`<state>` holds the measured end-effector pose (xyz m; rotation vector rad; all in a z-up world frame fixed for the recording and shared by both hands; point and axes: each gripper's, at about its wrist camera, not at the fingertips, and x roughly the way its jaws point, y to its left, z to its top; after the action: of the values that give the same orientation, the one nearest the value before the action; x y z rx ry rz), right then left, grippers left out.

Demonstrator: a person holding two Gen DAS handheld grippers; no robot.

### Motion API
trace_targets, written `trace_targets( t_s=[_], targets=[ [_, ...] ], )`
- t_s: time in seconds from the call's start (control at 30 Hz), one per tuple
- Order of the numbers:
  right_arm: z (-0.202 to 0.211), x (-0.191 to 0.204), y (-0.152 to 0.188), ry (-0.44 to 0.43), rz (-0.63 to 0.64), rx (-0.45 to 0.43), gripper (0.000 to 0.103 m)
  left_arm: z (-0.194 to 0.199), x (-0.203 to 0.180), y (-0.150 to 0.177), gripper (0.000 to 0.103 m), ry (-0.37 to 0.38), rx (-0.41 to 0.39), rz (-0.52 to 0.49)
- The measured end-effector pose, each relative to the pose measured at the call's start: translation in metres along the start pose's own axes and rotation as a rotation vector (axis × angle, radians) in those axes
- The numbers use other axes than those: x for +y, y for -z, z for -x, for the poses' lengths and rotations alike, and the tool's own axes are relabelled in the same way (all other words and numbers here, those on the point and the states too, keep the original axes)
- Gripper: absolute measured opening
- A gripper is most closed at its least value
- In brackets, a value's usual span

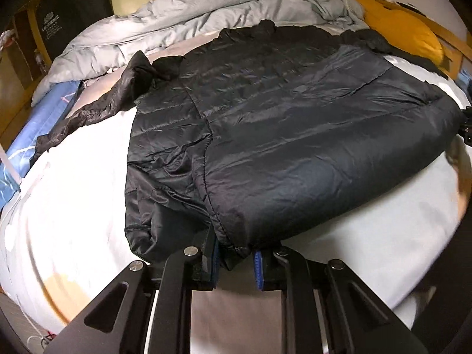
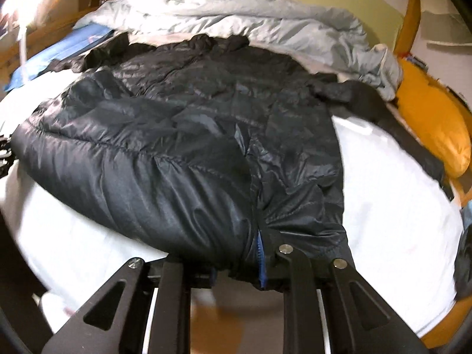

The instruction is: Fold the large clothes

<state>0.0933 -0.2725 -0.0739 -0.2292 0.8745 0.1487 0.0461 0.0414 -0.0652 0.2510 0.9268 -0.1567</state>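
Black quilted puffer jacket (image 1: pixel 265 124) lies spread on the white-sheeted bed (image 1: pixel 73 194), collar toward 12 o'clock, hem at 6 o'clock. Left claw (image 1: pixel 236 261) is narrow, clamped on the hem. Right claw (image 2: pixel 250 268) is likewise clamped on the hem. Crumpled grey duvet (image 1: pixel 183 20) lies at 12 o'clock; mustard-yellow pillow (image 2: pixel 433 135) at 3 o'clock.

jacket (image 1: pixel 265 135) on bed sheet (image 1: pixel 73 194), duvet (image 1: pixel 183 20) behind, pillow (image 1: pixel 404 35) right
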Motion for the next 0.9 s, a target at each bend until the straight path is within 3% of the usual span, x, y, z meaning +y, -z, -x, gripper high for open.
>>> trace_targets(
  t_s=[0.13, 0.2, 0.27, 0.33, 0.37, 0.4, 0.53, 0.73, 0.83, 0.9],
  targets=[
    [0.011, 0.005, 0.008, -0.021, 0.001, 0.019, 0.023, 0.014, 0.004, 0.005, 0.021, 0.012, 0.016, 0.014],
    [0.015, 0.0, 0.004, -0.028, -0.016, 0.018, 0.027, 0.016, 0.008, 0.003, 0.026, 0.013, 0.028, 0.02],
    [0.018, -0.01, -0.003, -0.026, -0.044, 0.013, 0.042, 0.018, 0.012, 0.002, 0.03, 0.027, 0.039, 0.039],
    [0.023, -0.021, -0.011, -0.015, -0.071, -0.002, 0.055, 0.023, 0.021, -0.005, 0.038, 0.035, 0.034, 0.06],
    [0.026, -0.028, -0.016, -0.012, -0.083, -0.017, 0.063, 0.026, 0.025, -0.01, 0.048, 0.027, 0.025, 0.067],
    [0.03, -0.034, -0.022, -0.009, -0.093, -0.035, 0.066, 0.032, 0.031, -0.017, 0.057, 0.009, 0.003, 0.075],
    [0.039, -0.052, -0.053, 0.026, -0.102, -0.113, 0.08, 0.044, 0.047, -0.045, 0.072, -0.045, -0.089, 0.091],
    [0.01, -0.07, -0.112, 0.07, -0.12, -0.162, 0.085, 0.006, 0.076, -0.112, 0.079, -0.11, -0.188, 0.118],
    [-0.024, -0.082, -0.133, 0.083, -0.155, -0.16, 0.085, -0.031, 0.095, -0.136, 0.079, -0.178, -0.182, 0.157],
    [-0.043, -0.09, -0.135, 0.085, -0.177, -0.153, 0.085, -0.052, 0.11, -0.14, 0.079, -0.171, -0.17, 0.189]
  ],
)
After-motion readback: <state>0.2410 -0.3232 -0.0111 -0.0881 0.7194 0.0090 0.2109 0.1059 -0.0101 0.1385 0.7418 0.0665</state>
